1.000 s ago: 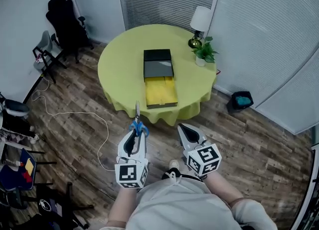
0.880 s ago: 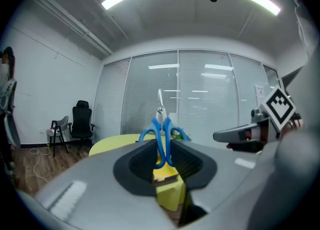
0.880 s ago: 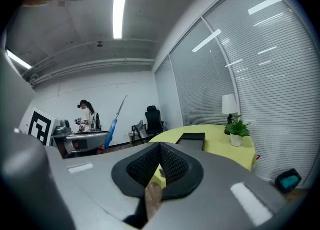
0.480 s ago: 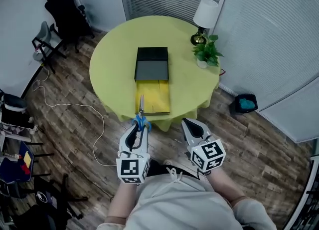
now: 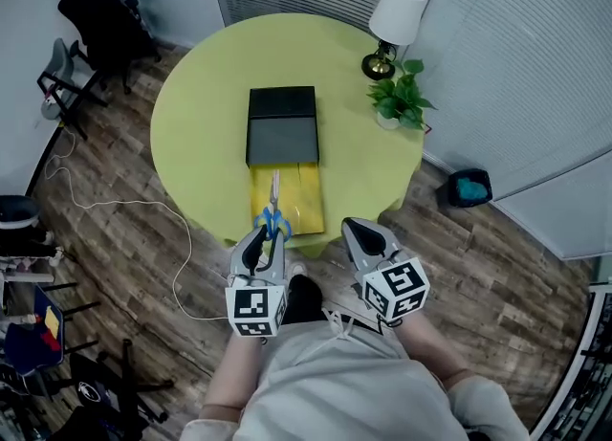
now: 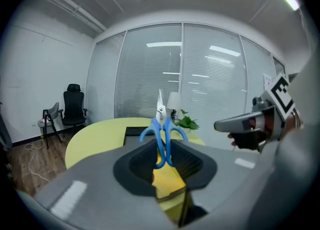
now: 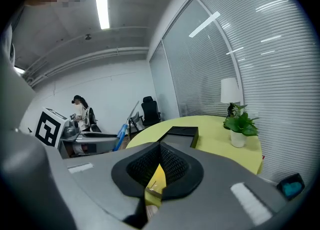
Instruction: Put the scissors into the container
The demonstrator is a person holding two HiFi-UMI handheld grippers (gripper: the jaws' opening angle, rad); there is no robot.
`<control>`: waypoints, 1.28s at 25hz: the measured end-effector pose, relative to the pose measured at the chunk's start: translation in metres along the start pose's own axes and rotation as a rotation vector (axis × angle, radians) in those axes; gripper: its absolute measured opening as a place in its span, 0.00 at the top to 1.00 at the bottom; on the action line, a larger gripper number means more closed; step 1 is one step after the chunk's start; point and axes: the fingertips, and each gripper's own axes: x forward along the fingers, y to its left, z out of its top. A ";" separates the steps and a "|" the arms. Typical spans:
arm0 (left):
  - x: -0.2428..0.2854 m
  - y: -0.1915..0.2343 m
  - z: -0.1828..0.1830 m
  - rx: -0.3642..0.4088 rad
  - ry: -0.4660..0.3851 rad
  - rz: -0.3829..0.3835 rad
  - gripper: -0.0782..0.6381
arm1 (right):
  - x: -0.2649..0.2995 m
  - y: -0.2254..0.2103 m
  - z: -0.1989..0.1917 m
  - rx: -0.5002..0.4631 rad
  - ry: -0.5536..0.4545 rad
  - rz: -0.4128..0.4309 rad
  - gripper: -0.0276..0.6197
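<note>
My left gripper is shut on blue-handled scissors, whose blades point forward over the near end of the open yellow drawer. That drawer sticks out of a black box container in the middle of the round yellow-green table. In the left gripper view the scissors stand upright between the jaws of the left gripper, handle loops above the pads. My right gripper hangs beside it at the table's near edge, shut and holding nothing. In the right gripper view, past the right gripper, lies the black box.
A white lamp and a potted plant stand at the table's far right. A black office chair and a folding chair are at the left wall. A cable runs over the wood floor; a small bin sits at right.
The person has stepped up to the table. Both grippers have come forward, and the scissors' blades now reach over the yellow drawer instead of hanging over the floor.
</note>
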 end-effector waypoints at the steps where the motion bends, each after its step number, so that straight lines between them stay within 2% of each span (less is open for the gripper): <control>1: 0.010 0.005 0.001 0.003 0.007 -0.003 0.77 | 0.010 -0.004 0.001 -0.006 0.007 -0.001 0.96; 5: 0.049 0.025 -0.006 0.008 0.056 -0.027 0.77 | 0.047 -0.020 0.001 -0.042 0.036 -0.025 0.96; 8: 0.076 0.035 -0.026 0.019 0.119 -0.055 0.77 | 0.072 -0.030 -0.003 -0.029 0.044 -0.040 0.96; 16: 0.129 0.045 -0.097 0.061 0.370 -0.192 0.77 | 0.122 -0.049 -0.017 0.014 0.063 -0.072 0.96; 21: 0.147 0.037 -0.129 0.145 0.530 -0.306 0.77 | 0.136 -0.060 -0.028 0.049 0.072 -0.104 0.96; 24: 0.155 0.033 -0.142 0.195 0.597 -0.334 0.77 | 0.136 -0.065 -0.032 0.078 0.072 -0.129 0.96; 27: 0.159 0.031 -0.157 0.236 0.700 -0.353 0.77 | 0.135 -0.069 -0.033 0.106 0.072 -0.151 0.96; 32: 0.166 0.026 -0.173 0.246 0.809 -0.390 0.77 | 0.130 -0.080 -0.030 0.118 0.072 -0.182 0.96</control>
